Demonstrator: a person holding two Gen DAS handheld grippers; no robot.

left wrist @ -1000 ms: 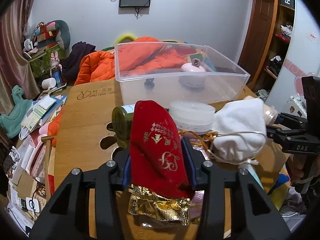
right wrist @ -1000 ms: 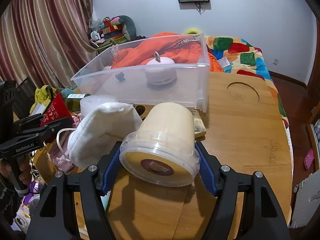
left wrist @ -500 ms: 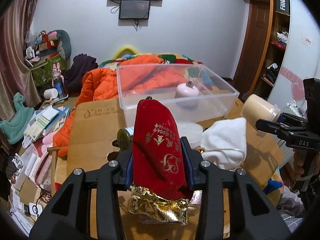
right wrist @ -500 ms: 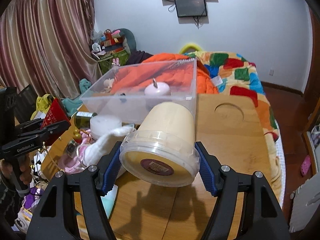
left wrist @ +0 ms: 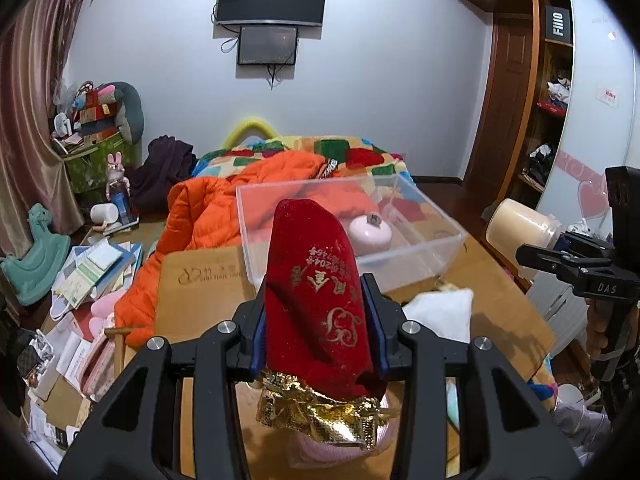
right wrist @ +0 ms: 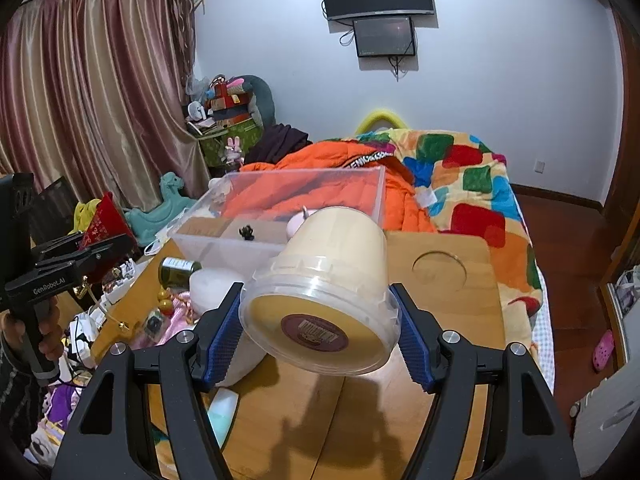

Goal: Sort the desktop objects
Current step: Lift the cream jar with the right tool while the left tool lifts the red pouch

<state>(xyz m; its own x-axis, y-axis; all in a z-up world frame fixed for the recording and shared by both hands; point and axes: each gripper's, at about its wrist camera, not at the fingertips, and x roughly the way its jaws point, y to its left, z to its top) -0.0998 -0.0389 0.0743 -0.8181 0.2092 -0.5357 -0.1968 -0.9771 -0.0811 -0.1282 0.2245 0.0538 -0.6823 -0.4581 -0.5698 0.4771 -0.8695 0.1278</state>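
Red pouch (left wrist: 318, 300) clamped, cream tub (right wrist: 332, 280) clamped, tilted

"DAS" is printed in pale letters on the black body of the right gripper (left wrist: 576, 268), seen at the right of the left wrist view. "GenRobot.AI" stands on the left gripper (right wrist: 86, 258) in the right wrist view. "FiiO" reads vertically on a black box (left wrist: 558, 24) on the far right shelf. Gold characters and digits on the red pouch (left wrist: 320, 304) are too small to read, as is the logo line burned into the wooden surface (left wrist: 208, 274).
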